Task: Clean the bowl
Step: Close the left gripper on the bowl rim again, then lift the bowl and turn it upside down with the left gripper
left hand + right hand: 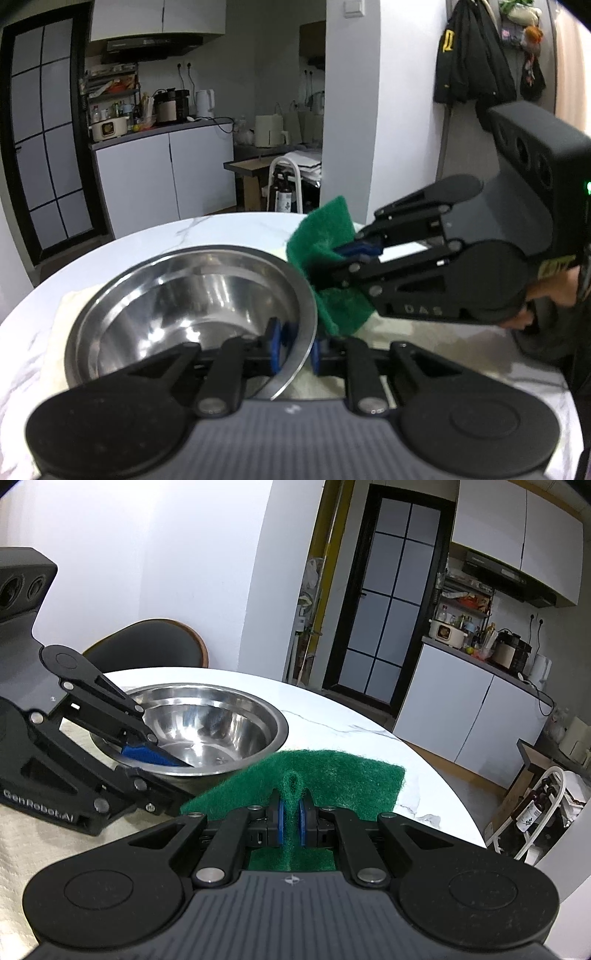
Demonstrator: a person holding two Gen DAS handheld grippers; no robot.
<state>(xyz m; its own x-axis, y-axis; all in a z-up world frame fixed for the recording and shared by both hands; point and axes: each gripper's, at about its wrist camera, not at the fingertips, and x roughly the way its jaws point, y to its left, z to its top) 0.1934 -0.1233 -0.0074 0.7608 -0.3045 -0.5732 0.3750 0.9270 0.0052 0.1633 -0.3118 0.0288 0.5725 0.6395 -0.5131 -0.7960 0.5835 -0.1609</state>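
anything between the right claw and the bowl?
Only the green scouring pad that the right claw pinches; beyond it, bare tabletop up to the bowl, per the right wrist view.

A round white bench [332, 716] with grey marble veining carries everything. A pale cream cloth [22, 849] lies flat on it beneath the left claw [295, 345], reaching under and beyond the right claw [291, 812]. The steel bowl [207, 720] sits on that cloth, its rim between the left claw's pads [275, 343]. Ahead of the right claw the bench top is bare marble.
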